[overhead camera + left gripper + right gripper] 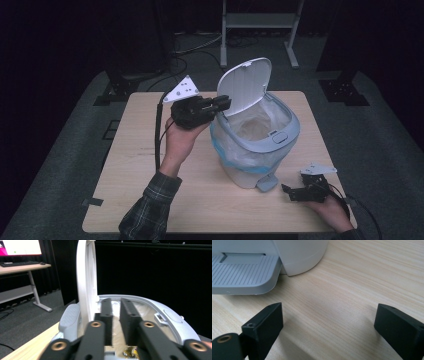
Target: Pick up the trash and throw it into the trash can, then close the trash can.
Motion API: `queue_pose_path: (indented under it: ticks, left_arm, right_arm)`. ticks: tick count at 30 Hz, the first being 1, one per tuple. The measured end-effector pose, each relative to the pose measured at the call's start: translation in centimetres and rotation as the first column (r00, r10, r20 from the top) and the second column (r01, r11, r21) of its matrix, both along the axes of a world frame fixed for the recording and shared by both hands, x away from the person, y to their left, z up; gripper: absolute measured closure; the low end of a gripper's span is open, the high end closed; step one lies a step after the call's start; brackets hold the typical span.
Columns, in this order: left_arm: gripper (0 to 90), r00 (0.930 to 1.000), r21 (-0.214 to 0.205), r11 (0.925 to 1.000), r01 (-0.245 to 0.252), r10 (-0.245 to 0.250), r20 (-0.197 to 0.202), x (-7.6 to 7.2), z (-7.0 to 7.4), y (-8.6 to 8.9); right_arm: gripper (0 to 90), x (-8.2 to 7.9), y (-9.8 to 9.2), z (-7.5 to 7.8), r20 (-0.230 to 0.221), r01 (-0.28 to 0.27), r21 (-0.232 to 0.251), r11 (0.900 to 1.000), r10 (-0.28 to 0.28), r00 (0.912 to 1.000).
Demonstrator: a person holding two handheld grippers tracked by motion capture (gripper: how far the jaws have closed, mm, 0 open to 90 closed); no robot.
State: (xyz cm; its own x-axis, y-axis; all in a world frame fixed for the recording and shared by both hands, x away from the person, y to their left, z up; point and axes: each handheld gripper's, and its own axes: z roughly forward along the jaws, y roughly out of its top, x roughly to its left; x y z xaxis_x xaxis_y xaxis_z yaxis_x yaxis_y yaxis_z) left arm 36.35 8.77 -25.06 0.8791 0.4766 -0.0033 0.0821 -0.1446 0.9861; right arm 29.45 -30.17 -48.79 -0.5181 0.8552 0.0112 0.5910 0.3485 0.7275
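A white pedal bin (250, 172) with a pale blue rim (295, 125) stands mid-table, its lid (245, 82) raised upright and a clear liner (255, 127) inside. My left gripper (227, 102) hovers at the bin's back-left rim, right beside the lid. In the left gripper view the gripper (116, 301) points over the bin's opening, beside the lid (86, 277), jaws a narrow gap apart, with a shiny gold scrap (130, 352) low between them. My right gripper (286, 190) rests open on the table just right of the pedal (267, 182). Its view shows the gripper (328, 308) empty near the pedal (242, 275).
The light wood table (150, 200) has bare room left of and in front of the bin. A cable (159, 130) trails from the left gripper over the table's back left. Grey carpet and a desk frame (257, 22) lie beyond the far edge.
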Motion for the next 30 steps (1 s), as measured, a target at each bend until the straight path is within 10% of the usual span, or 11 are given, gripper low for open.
queue_pose_path:
  ticks: [30]
  left_arm:
    - [90.0,0.9987,-0.005,0.9990,-0.045,0.045,-0.024,2.6,1.3,1.8]
  right_arm:
    - [7.4,-0.2,0.0,0.0,0.002,0.004,-0.001,1.0000,-0.004,1.0000]
